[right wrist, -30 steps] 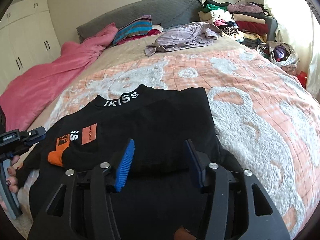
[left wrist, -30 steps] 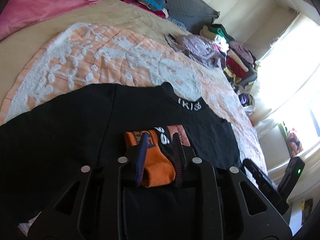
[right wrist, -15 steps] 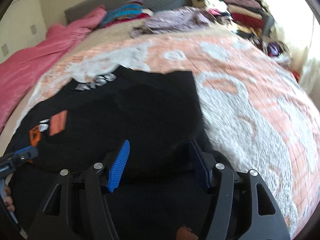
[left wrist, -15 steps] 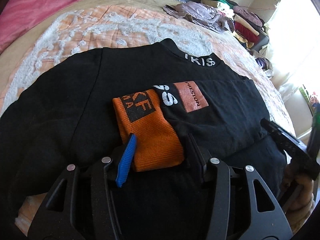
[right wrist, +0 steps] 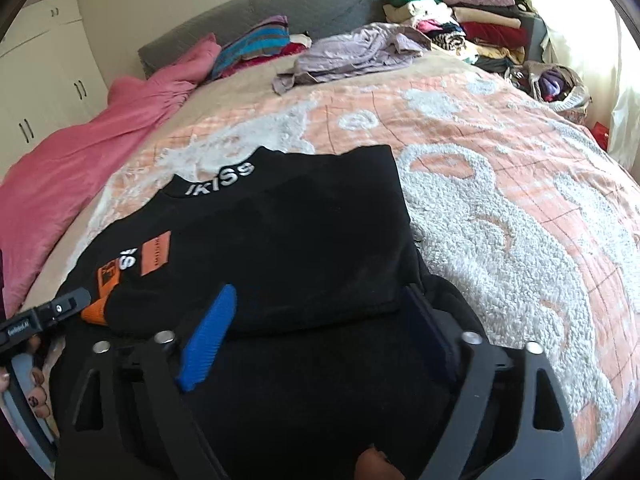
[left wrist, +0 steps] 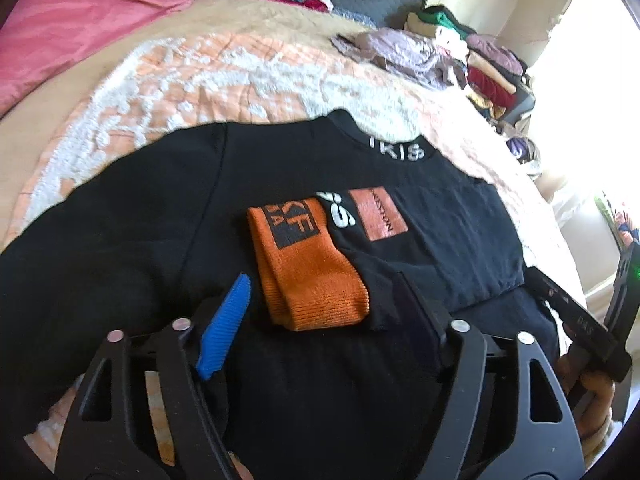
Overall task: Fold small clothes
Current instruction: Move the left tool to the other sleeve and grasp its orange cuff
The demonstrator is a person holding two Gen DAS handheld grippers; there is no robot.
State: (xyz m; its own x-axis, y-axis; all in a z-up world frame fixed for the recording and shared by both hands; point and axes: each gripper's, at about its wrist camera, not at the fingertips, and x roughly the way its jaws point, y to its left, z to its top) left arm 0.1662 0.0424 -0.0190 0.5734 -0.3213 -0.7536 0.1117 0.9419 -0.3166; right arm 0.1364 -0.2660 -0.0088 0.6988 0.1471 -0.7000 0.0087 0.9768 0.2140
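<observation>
Sweatshirt (left wrist: 168, 216), one, black, lies spread on the peach-and-white bedspread (left wrist: 224, 68), its white-lettered collar (left wrist: 396, 150) at the far edge. One sleeve is folded across its chest, ending in one orange cuff (left wrist: 316, 280) near the sweatshirt's middle; the other sleeve cannot be made out. Two grippers hover over the sweatshirt's near hem: the left gripper (left wrist: 324, 320) with fingers spread, empty, either side of the cuff; the right gripper (right wrist: 324, 336) likewise spread and empty. Beyond the sweatshirt sit one crumpled lilac garment (right wrist: 352, 56), one pink blanket (right wrist: 92, 136) and a stack of folded clothes (right wrist: 460, 28), its count unclear. Sweatshirt's hem is cut off below.
</observation>
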